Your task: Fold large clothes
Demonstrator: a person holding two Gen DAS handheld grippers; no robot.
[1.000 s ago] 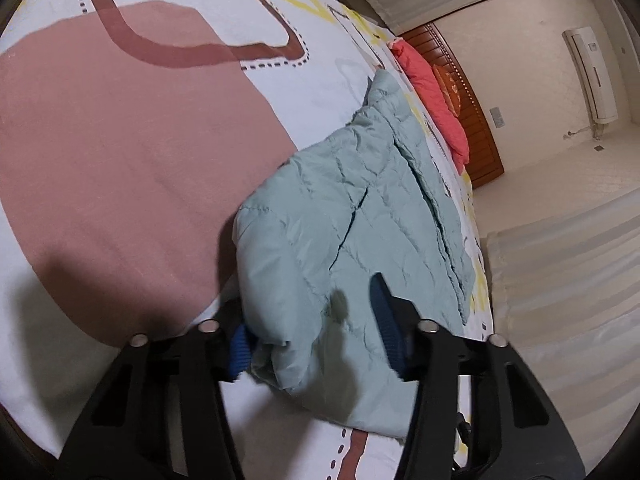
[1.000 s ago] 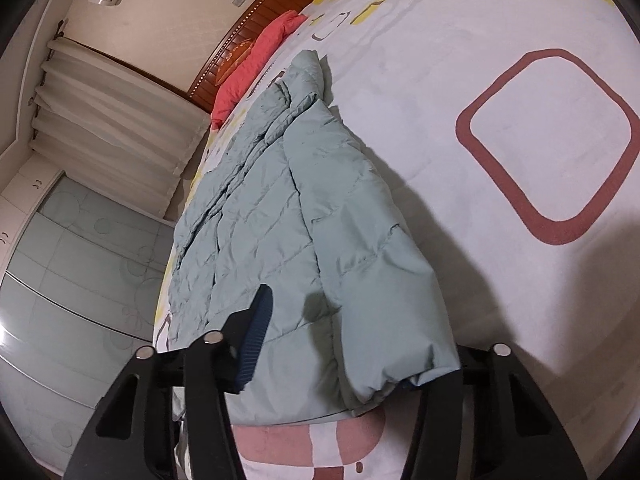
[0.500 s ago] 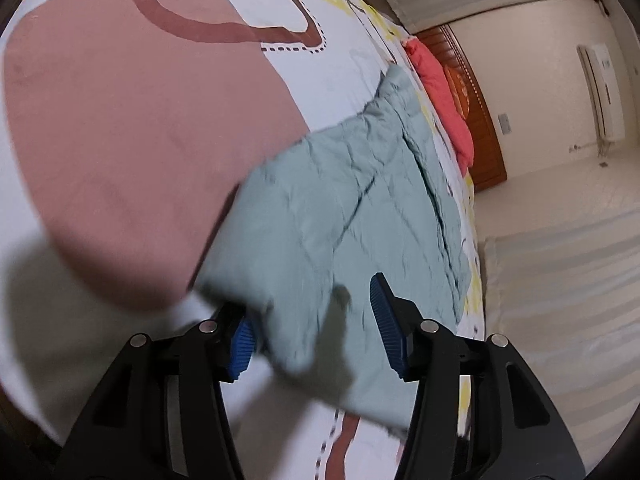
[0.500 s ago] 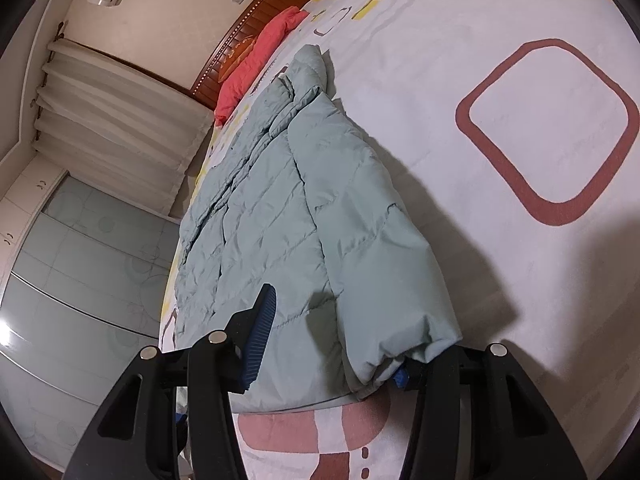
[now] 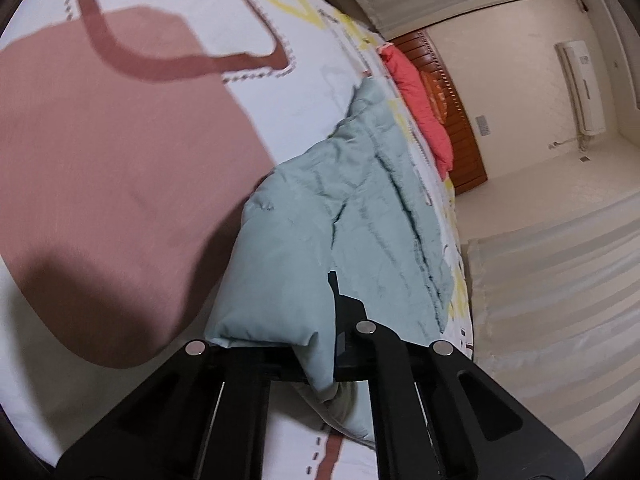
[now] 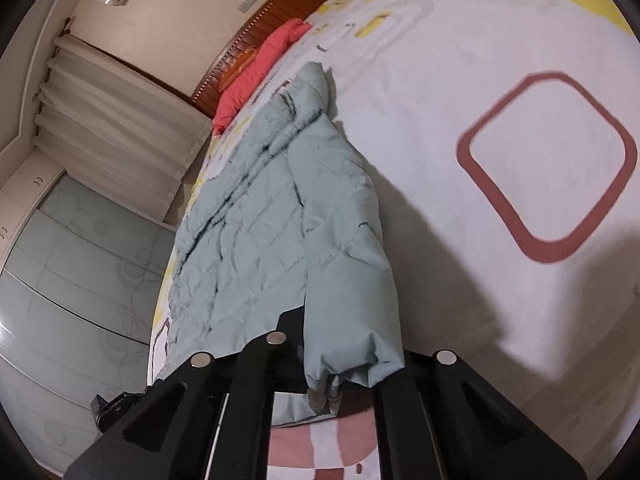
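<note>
One pale green padded jacket; one bed sheet; one red pillow; two grippers, one air conditioner

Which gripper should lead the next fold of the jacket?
Neither clearly: the left gripper and right gripper have both just closed on the near hem of the pale green quilted jacket, so lift together.

Both wrist views look closely down along the bed, sharing the pale-green jacket and headboard.
</note>
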